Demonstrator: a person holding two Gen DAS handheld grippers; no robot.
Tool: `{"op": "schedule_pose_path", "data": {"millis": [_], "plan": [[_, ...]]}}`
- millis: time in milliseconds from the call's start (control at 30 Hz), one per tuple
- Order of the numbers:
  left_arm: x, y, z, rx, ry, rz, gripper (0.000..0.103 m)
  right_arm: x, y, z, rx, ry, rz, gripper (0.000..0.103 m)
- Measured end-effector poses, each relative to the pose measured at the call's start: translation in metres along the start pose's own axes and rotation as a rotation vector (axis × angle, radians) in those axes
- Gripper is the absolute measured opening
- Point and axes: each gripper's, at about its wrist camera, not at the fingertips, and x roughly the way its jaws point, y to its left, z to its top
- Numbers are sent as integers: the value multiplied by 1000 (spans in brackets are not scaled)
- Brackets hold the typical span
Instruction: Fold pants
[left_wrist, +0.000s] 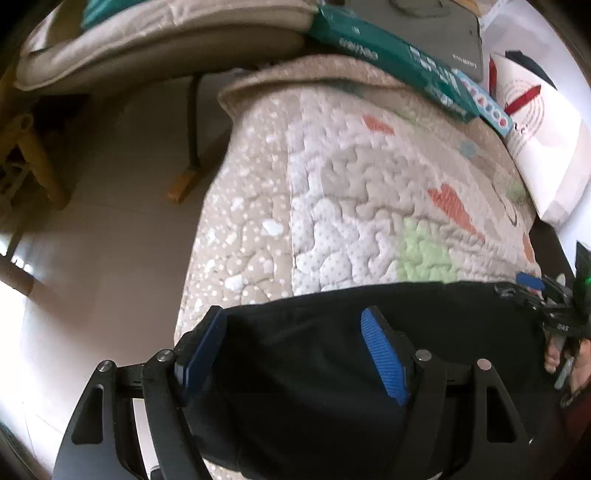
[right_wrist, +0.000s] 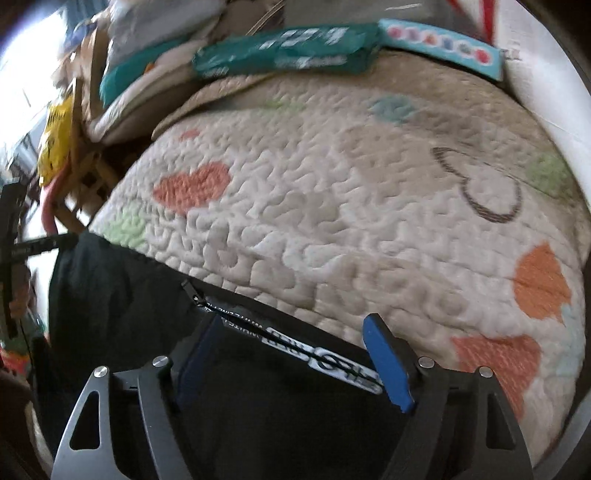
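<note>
Black pants (left_wrist: 314, 369) lie along the near edge of a quilted pad (left_wrist: 351, 184) with orange and green patches. My left gripper (left_wrist: 293, 312) stands open above the pants' far edge, blue pads wide apart and the cloth flat between them. In the right wrist view the pants (right_wrist: 110, 295) show a white logo (right_wrist: 332, 365) and a zipper pull (right_wrist: 192, 291). My right gripper (right_wrist: 293, 321) is open over that edge, close to the logo. The right gripper also shows at the right edge of the left wrist view, with a hand (left_wrist: 554, 354) behind it.
Teal packages (left_wrist: 388, 48) and a light blue box (right_wrist: 443, 48) lie along the pad's far edge. A white bag (left_wrist: 546, 147) sits at the right. To the left the pad drops to a pale floor (left_wrist: 110, 221), with a cushioned chair (left_wrist: 147, 37) and wooden legs (left_wrist: 40, 166).
</note>
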Motion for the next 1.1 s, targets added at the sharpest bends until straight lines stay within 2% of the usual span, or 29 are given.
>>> {"op": "schedule_pose_path", "data": {"millis": [133, 267, 300, 333, 367, 400, 433, 467, 500, 533, 800, 967, 1100], "plan": [[5, -6, -2, 48, 11, -28, 88, 22, 9, 1, -71, 31, -14, 86], [9, -17, -4, 102, 11, 0, 89, 25, 13, 3, -93, 23, -17, 86], [8, -20, -4, 110, 13, 9, 81, 25, 14, 4, -95, 23, -18, 83], [6, -22, -4, 116, 13, 5, 74, 25, 15, 3, -102, 25, -14, 72], [3, -26, -4, 135, 6, 24, 59, 24, 17, 3, -110, 27, -2, 63], [-1, -30, -4, 157, 0, 31, 37, 22, 20, 2, -116, 28, 21, 42], [-6, -35, -5, 181, -11, 50, 28, 21, 21, 2, -118, 32, 30, 34], [-8, -37, -4, 190, -16, 59, 7, 20, 24, 1, -125, 34, 23, 30], [-12, -39, -4, 190, -18, 38, 7, 20, 27, 0, -134, 36, 17, 25], [-16, -40, -4, 192, -32, 48, 7, 19, 28, -1, -133, 37, 14, 22], [-48, -60, -7, 224, -119, 97, 7, -13, 36, -8, -101, -6, -2, 16], [-88, -81, -29, 330, -181, 150, 7, -48, 52, -22, -102, -30, -15, 15], [-124, -92, -57, 389, -213, 164, 7, -87, 67, -51, -120, -37, -16, 15]]}}
